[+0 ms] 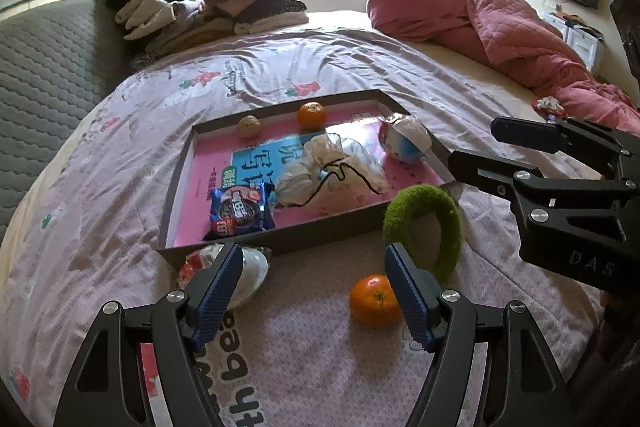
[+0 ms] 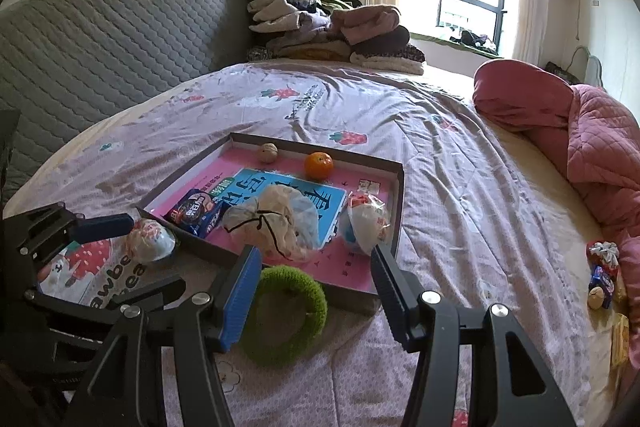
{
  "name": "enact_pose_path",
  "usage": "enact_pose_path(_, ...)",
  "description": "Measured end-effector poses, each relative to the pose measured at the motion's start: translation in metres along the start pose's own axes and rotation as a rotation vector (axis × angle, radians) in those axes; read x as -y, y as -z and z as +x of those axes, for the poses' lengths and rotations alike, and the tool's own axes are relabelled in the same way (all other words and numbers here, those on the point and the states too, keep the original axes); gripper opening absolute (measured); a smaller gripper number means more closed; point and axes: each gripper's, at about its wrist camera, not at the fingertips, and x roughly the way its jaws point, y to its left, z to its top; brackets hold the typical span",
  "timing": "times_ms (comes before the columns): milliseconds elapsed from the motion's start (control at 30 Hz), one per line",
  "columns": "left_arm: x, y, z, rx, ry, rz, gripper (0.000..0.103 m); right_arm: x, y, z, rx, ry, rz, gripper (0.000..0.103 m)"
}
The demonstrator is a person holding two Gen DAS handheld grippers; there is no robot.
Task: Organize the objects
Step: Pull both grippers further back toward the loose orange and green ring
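While our left hand-held gripper [image 1: 314,291] hangs spread above the bed [image 1: 304,75], nothing lies between its blue pads. Just right of it on the sheet sits one tangerine [image 1: 374,301], partly behind the right finger. One wrapped snack ball [image 1: 250,267] lies at its left finger, against the near wall of the tray [image 1: 280,241]. We count a second tangerine [image 1: 311,115] inside the tray at its far wall, with one walnut [image 1: 249,126] to its left. Also in the tray are one blue snack packet [image 1: 240,213], one crumpled plastic bag [image 1: 332,175] tied with black string, and a second wrapped ball [image 1: 404,143] at the right side. One green fuzzy ring [image 2: 286,311] leans on the tray's near right corner. Our right hand-held gripper [image 2: 316,291] stands parted over that ring, pinching nothing; the ring touches its left finger.
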Motion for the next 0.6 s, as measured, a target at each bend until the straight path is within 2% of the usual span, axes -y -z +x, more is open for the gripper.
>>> enact_pose_path(600, 0.006, 0.015, 0.001, -0.033, 0.025, -0.004, 0.075, -0.002, 0.016, 0.009, -0.069, -0.006, 0.009, 0.056)
